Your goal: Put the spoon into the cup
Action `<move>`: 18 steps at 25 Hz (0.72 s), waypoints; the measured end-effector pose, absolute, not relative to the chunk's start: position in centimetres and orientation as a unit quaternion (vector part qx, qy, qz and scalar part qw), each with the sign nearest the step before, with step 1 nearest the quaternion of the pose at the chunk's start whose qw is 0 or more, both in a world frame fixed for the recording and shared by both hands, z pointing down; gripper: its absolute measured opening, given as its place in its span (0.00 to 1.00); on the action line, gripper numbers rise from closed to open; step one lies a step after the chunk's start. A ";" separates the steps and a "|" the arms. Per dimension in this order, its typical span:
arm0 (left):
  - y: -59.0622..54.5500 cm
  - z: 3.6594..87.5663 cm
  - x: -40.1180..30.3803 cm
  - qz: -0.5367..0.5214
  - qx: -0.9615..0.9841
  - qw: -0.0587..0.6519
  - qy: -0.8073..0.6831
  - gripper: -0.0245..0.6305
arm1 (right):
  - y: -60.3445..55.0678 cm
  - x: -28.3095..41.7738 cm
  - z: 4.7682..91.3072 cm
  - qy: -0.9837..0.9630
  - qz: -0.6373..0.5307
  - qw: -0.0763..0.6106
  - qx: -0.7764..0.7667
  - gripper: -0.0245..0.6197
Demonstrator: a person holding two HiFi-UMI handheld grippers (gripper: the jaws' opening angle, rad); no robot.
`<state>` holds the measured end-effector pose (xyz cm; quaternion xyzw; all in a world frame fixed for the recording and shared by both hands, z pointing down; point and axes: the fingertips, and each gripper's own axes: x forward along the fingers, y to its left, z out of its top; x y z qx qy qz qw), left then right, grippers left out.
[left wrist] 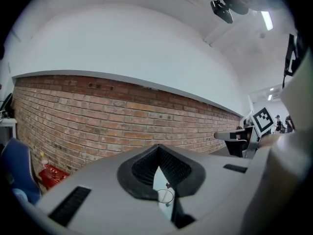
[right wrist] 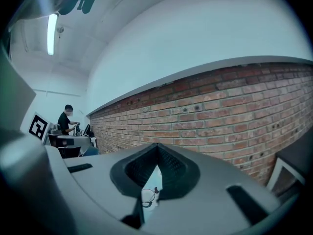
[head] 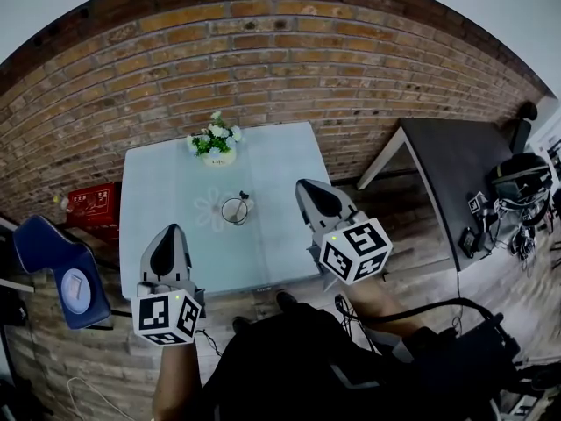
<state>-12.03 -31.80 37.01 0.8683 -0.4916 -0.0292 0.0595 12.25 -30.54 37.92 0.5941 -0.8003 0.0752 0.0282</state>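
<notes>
A clear glass cup (head: 235, 210) stands near the middle of the pale table (head: 166, 182). The spoon (head: 243, 196) stands in it, its dark handle end poking above the rim. My left gripper (head: 173, 230) is shut and empty, hovering over the table's near left part, short of the cup. My right gripper (head: 301, 185) is also shut and empty, held to the right of the cup and apart from it. The cup (left wrist: 165, 196) shows small through the slit of the left gripper (left wrist: 158, 173). The right gripper (right wrist: 157, 169) likewise frames the cup (right wrist: 147, 196) far ahead.
A small pot of white flowers (head: 215, 144) stands at the table's far edge by the brick wall. A blue chair (head: 61, 274) and red box (head: 93, 203) are on the left. A dark table (head: 465, 160) and cabled gear (head: 513, 200) are on the right.
</notes>
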 end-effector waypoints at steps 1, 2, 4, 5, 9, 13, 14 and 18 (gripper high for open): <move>-31.9 37.0 -12.2 -0.031 0.867 0.060 -0.494 0.05 | -30.6 12.2 37.9 -0.801 0.073 0.029 0.593 0.07; -32.0 36.9 -12.4 -0.032 0.865 0.059 -0.498 0.05 | -30.6 12.1 37.9 -0.803 0.071 0.029 0.592 0.07; -32.1 36.6 -12.9 -0.032 0.861 0.056 -0.505 0.05 | -30.7 12.0 37.8 -0.805 0.071 0.027 0.589 0.07; -32.1 36.6 -13.0 -0.030 0.860 0.055 -0.506 0.05 | -30.7 12.0 37.8 -0.805 0.072 0.026 0.588 0.07; -31.7 36.7 -12.8 -0.028 0.859 0.057 -0.508 0.05 | -31.0 12.4 37.9 -0.807 0.071 0.022 0.587 0.07; -31.3 37.1 -12.8 -0.024 0.858 0.060 -0.510 0.05 | -31.0 12.4 37.6 -0.809 0.069 0.019 0.584 0.07; -31.2 37.1 -12.8 -0.024 0.857 0.060 -0.511 0.05 | -31.0 12.4 37.6 -0.809 0.069 0.020 0.583 0.07; -31.1 36.9 -12.8 -0.023 0.856 0.059 -0.514 0.05 | -31.2 12.2 37.7 -0.813 0.071 0.019 0.578 0.07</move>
